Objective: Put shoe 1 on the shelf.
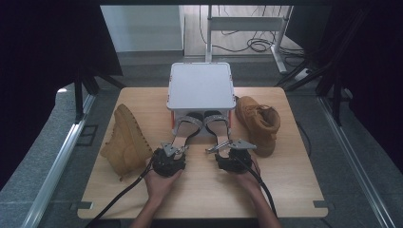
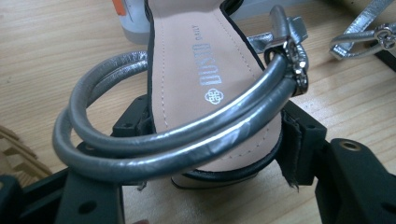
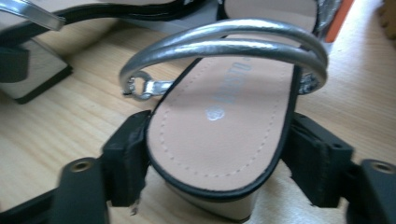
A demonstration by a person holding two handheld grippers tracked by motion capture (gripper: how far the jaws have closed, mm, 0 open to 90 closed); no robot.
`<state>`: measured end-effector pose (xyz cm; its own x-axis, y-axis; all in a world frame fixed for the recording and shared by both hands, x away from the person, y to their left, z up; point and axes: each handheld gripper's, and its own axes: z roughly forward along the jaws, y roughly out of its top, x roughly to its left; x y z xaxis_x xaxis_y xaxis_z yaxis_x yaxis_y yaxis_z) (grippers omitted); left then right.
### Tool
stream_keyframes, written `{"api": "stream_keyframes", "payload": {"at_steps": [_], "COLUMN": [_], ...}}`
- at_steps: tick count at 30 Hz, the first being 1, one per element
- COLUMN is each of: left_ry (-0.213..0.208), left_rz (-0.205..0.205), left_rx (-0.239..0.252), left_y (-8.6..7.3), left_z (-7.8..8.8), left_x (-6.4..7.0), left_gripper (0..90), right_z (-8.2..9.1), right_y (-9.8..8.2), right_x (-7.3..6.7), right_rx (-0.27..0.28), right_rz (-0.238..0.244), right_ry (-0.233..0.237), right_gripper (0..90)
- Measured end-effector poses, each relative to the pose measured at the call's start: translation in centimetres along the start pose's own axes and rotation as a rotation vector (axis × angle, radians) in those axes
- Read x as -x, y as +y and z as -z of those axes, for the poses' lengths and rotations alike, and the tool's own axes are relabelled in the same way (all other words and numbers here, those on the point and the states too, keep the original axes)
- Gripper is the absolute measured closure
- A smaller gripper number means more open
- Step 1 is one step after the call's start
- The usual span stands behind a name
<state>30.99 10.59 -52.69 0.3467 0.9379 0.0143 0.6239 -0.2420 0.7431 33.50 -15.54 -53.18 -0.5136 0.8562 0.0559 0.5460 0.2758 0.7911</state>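
Pale wooden bench [image 1: 285, 190] underneath, grey lidded box [image 1: 201, 88] at the back, tan boots [image 1: 124, 141] lying either side. Both silver sandals out in front of the box, toes toward it (pairing or packing not yet done, by the look). Left gripper [image 2: 212, 135] closed around the heel end of the left sandal [image 2: 201, 60], pads against its sole edges. Right gripper [image 3: 217, 158] likewise clamped on the right sandal [image 3: 219, 126], heel between pads, resting on the bench.
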Motion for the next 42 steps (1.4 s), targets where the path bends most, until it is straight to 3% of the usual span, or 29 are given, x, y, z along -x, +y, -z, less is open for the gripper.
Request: {"api": "stream_keyframes", "payload": {"at_steps": [9, 12, 16, 20, 23, 42], "left_ry": [0.007, 0.008, 0.005, 0.008, 0.02, 0.11], "left_rz": [0.023, 0.03, 0.04, 0.054, 0.053, 0.089], "left_rx": [0.016, 0.023, 0.038, 0.049, 0.057, 0.139], "left_y": [0.2, 0.3, 0.6, 1.2, 1.6, 3.1], "left_z": [-0.4, -0.4, -0.4, -0.5, -0.8, -3.3], "left_x": [0.3, 0.4, 0.3, 0.3, 0.5, 1.6], "left_gripper": [39.0, 39.0, 39.1, 39.3, 39.4, 39.7], "right_z": [-0.2, -0.8, -0.9, -0.7, -0.8, -1.3], "right_y": [0.0, -0.1, -0.3, 0.0, 0.3, 0.7], "right_x": [-0.3, -0.5, -0.8, -1.0, -0.9, -1.5], "right_rx": [-0.004, -0.051, -0.039, -0.009, -0.011, -0.015], "right_rz": [-0.006, 0.016, 0.015, -0.019, -0.047, -0.073], "right_ry": [-0.027, -0.052, -0.086, -0.096, -0.095, -0.119], "right_gripper": [29.7, 31.2, 32.8, 33.6, 33.8, 33.9]}}
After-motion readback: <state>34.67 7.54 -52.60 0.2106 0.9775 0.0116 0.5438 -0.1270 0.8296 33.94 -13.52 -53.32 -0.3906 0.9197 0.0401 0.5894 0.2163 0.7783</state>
